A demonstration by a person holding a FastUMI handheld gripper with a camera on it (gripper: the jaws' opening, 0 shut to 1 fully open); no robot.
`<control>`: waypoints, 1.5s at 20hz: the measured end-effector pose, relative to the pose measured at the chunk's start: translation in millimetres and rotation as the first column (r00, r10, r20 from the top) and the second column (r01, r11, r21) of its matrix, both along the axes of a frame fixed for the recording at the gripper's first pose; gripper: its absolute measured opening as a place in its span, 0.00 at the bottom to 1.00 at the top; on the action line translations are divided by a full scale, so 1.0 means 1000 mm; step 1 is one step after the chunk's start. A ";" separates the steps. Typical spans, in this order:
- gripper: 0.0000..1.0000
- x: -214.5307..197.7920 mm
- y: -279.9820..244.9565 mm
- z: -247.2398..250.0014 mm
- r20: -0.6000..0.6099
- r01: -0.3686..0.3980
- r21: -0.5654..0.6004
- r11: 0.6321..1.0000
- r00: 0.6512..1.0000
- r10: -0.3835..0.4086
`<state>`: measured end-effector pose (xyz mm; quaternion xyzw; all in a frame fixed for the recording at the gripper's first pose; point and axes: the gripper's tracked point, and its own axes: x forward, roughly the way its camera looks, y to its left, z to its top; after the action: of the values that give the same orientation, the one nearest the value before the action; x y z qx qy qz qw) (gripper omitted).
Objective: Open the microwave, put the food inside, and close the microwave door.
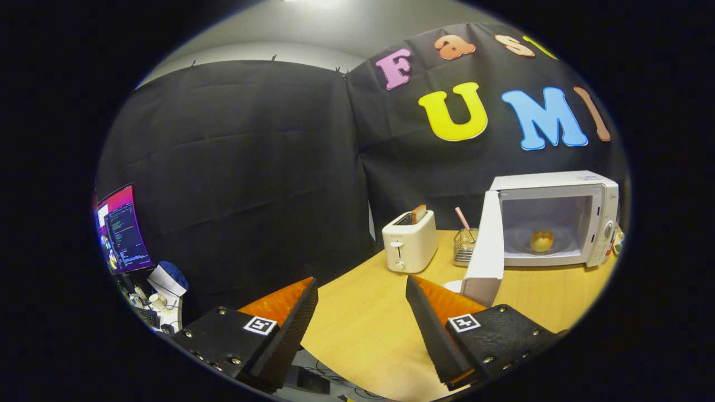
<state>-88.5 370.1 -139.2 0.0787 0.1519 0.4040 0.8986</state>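
the gripper has its fingers spread wide with nothing between them, just bare wooden table whose near edge curves below the fingers. just beyond the right finger stands the microwave door, swung open (its edge toward the gripper). the bun sits inside the microwave. left of it a wire rack, then a toaster. no label is readable.

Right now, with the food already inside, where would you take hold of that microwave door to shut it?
Meet the open door at its free edge nearest the hand-held gripper, coming from its outer face. It swings on the left side of the microwave, so pushing there should close it. The fingers are open, holding nothing.
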 end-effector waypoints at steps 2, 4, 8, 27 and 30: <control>0.86 0.005 -0.001 -0.009 -0.009 0.001 -0.024 1.000 1.000 -0.001; 0.74 0.010 0.002 -0.021 -0.029 -0.001 -0.051 0.999 1.000 -0.001; 0.46 0.022 -0.002 -0.042 -0.087 0.009 -0.092 0.996 0.996 -0.017; 0.01 0.045 -0.089 -0.054 -0.098 0.144 -0.169 0.975 0.982 -0.162; 0.01 0.057 -0.111 -0.055 -0.094 0.184 -0.178 0.967 0.975 -0.203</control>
<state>-31.9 259.2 -194.2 0.0394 0.2269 0.2949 0.9273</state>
